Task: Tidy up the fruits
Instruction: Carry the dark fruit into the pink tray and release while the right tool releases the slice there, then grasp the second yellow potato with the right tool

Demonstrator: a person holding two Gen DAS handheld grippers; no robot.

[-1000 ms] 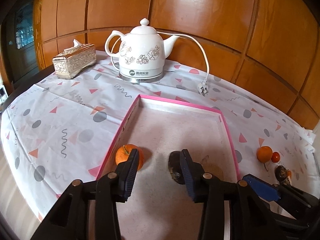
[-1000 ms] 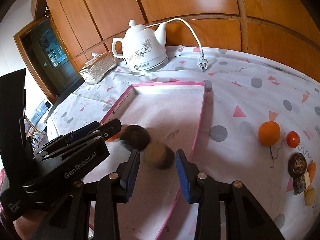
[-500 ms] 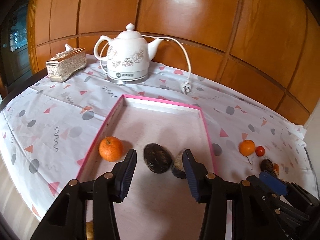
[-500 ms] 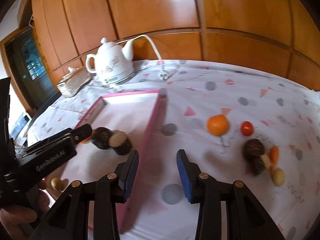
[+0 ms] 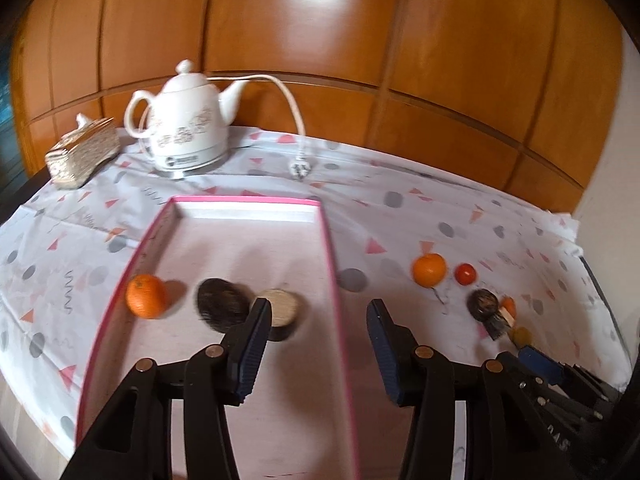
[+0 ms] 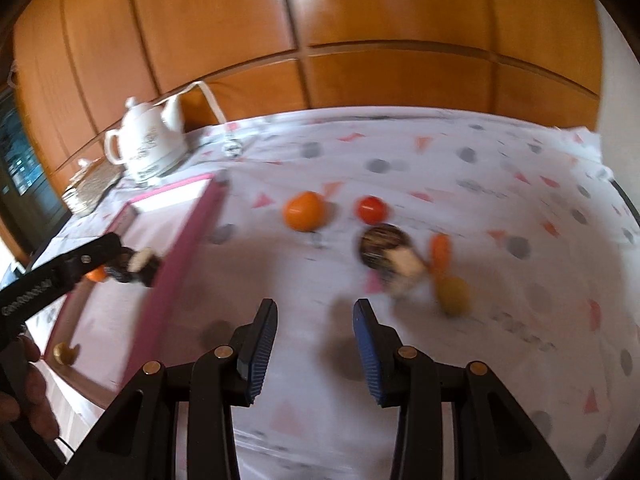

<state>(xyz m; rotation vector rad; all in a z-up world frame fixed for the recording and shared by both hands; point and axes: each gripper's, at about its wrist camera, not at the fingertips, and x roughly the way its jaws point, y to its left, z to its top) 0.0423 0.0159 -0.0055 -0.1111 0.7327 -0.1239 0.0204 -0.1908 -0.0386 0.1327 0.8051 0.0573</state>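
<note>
A pink-rimmed tray (image 5: pixel 330 248) holds an orange (image 5: pixel 146 295), a dark fruit (image 5: pixel 220 304) and a cut fruit with a pale face (image 5: pixel 282 306). My left gripper (image 5: pixel 318 306) hangs over the tray's right wall, its jaws opening and empty. On the cloth to the right lie an orange (image 6: pixel 304 210), a red tomato (image 6: pixel 372 209), a dark round fruit (image 6: pixel 380 246), a small orange piece (image 6: pixel 440 249) and a yellowish fruit (image 6: pixel 452 294). My right gripper (image 6: pixel 315 304) is open over bare cloth, short of these fruits.
A white kettle (image 5: pixel 184 132) with its cord and plug (image 5: pixel 300 168) and a patterned tissue box (image 5: pixel 82 154) stand at the back by the wood-panelled wall. A small yellow fruit (image 6: pixel 62 352) lies in the tray's near corner. A hand (image 6: pixel 24 380) holds the left gripper.
Both grippers have swung right. The right one left the tray and now hangs over the cloth near the loose fruits. The left jaws have widened. The dark and cut fruits now lie free in the tray.
</note>
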